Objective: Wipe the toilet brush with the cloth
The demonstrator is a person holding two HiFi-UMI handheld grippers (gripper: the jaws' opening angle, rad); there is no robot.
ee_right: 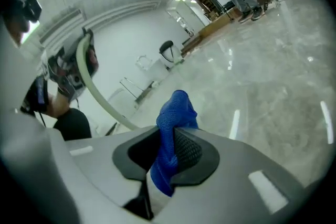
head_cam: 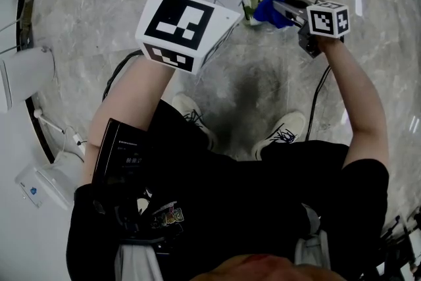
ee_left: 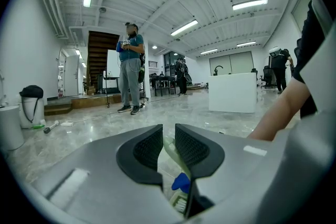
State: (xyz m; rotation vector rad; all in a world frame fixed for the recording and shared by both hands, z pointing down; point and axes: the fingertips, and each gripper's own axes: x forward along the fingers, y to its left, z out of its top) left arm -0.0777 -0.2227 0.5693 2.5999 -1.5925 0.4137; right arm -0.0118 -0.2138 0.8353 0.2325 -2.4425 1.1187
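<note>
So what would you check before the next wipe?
1. Hold of the left gripper on the toilet brush: ok, jaws clamp its handle.
2. Hold of the right gripper on the cloth: ok, pinched between the jaws.
3. Enough cloth poking past the jaws to wipe with: ok.
4. Contact between cloth and toilet brush: cannot tell; the head view shows them side by side.
5. The bystander stands well clear: ok.

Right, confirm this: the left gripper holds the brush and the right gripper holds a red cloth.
Not red: the cloth in the right gripper is blue, as the right gripper view shows. The left gripper does hold the brush.
</note>
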